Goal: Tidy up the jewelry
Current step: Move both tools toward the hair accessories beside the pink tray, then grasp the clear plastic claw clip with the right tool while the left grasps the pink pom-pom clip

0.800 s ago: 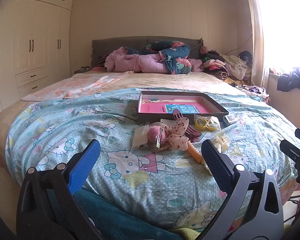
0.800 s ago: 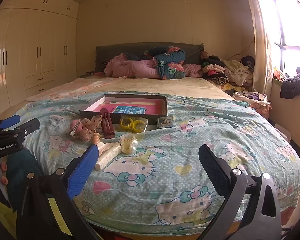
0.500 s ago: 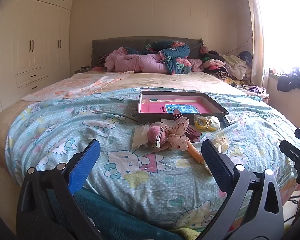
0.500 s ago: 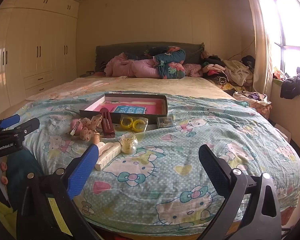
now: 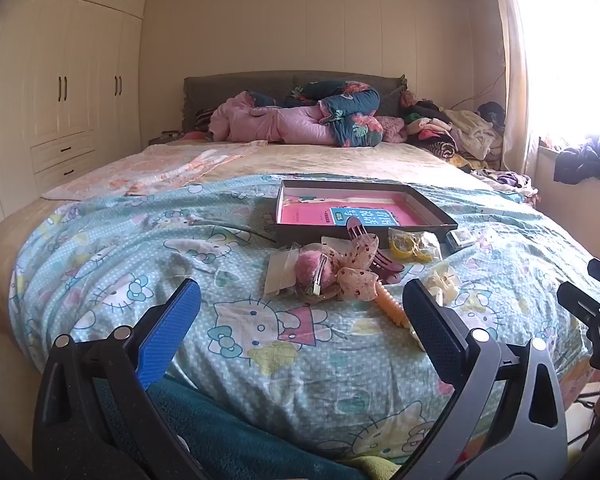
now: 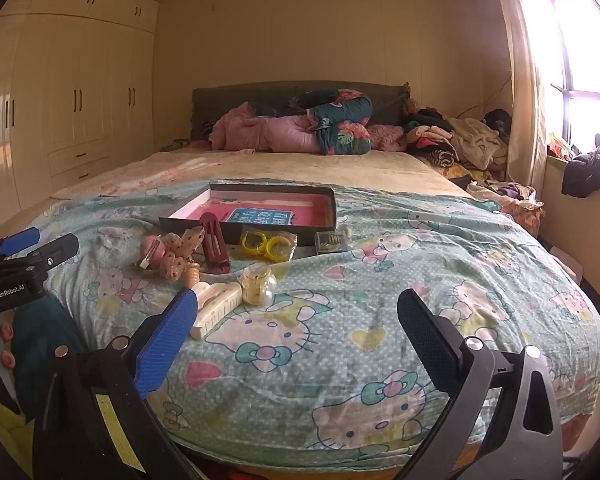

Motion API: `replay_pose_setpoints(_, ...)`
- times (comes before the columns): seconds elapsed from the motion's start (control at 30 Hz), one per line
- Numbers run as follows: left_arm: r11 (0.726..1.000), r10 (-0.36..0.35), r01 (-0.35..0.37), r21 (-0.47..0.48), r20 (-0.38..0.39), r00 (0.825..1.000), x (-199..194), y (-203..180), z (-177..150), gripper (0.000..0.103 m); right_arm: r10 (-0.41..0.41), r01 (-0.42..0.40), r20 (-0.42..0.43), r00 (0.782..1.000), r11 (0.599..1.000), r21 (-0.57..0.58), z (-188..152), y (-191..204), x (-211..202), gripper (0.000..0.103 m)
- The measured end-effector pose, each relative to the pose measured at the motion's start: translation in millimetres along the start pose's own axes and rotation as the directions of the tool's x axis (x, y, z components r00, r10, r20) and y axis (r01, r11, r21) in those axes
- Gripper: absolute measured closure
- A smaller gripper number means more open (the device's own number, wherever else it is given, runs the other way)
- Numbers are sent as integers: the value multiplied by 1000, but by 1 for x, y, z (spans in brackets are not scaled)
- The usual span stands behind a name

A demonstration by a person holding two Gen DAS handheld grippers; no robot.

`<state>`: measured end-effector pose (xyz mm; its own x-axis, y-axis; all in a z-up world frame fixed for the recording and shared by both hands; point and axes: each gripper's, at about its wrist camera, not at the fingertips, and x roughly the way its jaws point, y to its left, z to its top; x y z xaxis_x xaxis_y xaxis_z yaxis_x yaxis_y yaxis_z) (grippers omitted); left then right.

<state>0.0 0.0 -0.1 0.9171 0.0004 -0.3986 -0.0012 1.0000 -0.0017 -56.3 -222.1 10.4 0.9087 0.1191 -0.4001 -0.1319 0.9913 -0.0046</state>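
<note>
A dark shallow tray [image 5: 428,204] [image 6: 260,190] with a pink lining and a blue card lies on the Hello Kitty quilt. In front of it lie a pink pompom clip [image 5: 314,270] [image 6: 153,249], a spotted bow [image 5: 358,276] [image 6: 182,250], a maroon hair clip [image 5: 374,250] [image 6: 215,242], yellow rings in a bag [image 5: 412,245] [image 6: 266,243], a small clear box [image 5: 462,237] [image 6: 331,241], a pale bagged item [image 6: 257,283] and a cream comb [image 6: 216,308]. My left gripper [image 5: 302,320] and right gripper [image 6: 298,320] are both open, empty, at the bed's near edge.
The bed [image 5: 112,248] fills both views. Rolled pink and floral bedding [image 5: 300,120] and a clothes pile [image 5: 456,128] lie at the headboard. Wardrobes [image 5: 60,92] stand left, a window ledge with clothes [image 5: 580,160] right. A teal towel [image 5: 204,432] hangs at the near edge.
</note>
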Motion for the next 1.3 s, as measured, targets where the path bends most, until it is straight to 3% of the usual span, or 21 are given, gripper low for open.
replay_pose_setpoints(0.37,999,23,-24,-33,-24,999,7,9,1,10,14,-14,-22,1000,1000,-7,1,4,15,6)
replay_pose_setpoints(0.6,996,49,-55,-72,-85,995,18,27,-1,10,72,-75,-70,995,997,-37,9,17,36,6)
replay_pose_setpoints(0.97,990,30,-50,-129,-157,987,45,48,9,10,160,-171,-186,970,984,-45,21,42,87,6)
replay_pose_setpoints(1.3,996,14,-35,-86,-238,971,93,39,22,10,133,-144,-276,952,989,-21,26,36,139,6)
